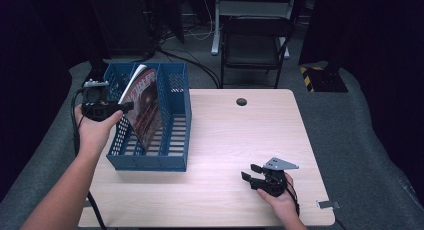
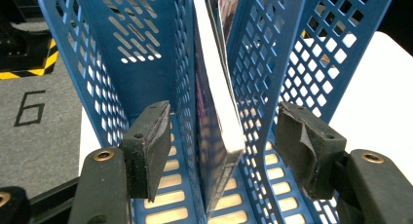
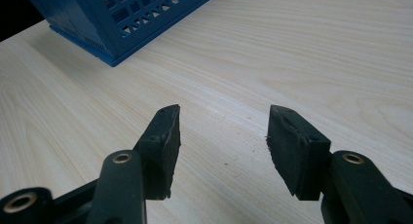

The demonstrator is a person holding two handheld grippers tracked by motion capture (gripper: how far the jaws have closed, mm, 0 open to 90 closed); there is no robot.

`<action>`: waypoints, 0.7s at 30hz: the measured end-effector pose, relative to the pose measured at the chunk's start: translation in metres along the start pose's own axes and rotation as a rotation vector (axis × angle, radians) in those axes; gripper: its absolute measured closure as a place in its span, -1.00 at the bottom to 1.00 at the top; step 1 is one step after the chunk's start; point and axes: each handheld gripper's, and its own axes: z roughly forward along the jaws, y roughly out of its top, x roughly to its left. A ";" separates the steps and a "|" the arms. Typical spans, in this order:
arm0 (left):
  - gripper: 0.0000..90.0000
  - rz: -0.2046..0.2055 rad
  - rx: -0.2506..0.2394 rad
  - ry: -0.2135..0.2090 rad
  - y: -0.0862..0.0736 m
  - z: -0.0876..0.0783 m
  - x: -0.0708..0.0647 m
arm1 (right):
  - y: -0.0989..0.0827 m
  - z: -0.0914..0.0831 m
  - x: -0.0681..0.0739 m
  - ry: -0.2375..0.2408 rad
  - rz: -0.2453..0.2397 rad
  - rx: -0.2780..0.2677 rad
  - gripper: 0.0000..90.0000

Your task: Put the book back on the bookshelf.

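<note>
Magazine [image 1: 145, 102] stands on edge inside blue file rack [image 1: 176, 157], leaning against a divider, glossy red cover facing right in the high view, top edge poking above the rack wall. Rack sits on the left part of the wooden table [image 1: 235, 140], near the left edge. Left gripper [image 1: 120, 106] is at the rack's left side, held by the left hand [image 1: 95, 127], jaws pointing toward the magazine's upper edge. In the left gripper view the magazine [image 2: 216, 121] sits between the two pads [image 2: 148, 146] with a gap on both sides, also a rack divider between them; pads press on nothing, so released, not grasping. Right gripper [image 1: 252, 172] rests low over the table's near right part, well apart from the rack, held by the right hand [image 1: 282, 197]. Right gripper view: jaws spread, bare wood between them [image 3: 221, 151], nothing held; rack corner [image 3: 117, 24] far off at top left.
</note>
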 end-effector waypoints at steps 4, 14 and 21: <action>-0.15 0.001 0.022 -0.011 -0.002 -0.001 -0.001 | 0.000 0.001 0.001 0.005 0.009 0.006 0.01; -0.15 0.010 0.042 -0.043 -0.004 -0.013 -0.004 | 0.000 0.000 0.000 0.001 -0.001 0.003 0.01; -0.15 0.035 0.055 -0.046 -0.006 -0.025 -0.007 | 0.000 0.000 0.002 0.008 -0.007 0.008 0.01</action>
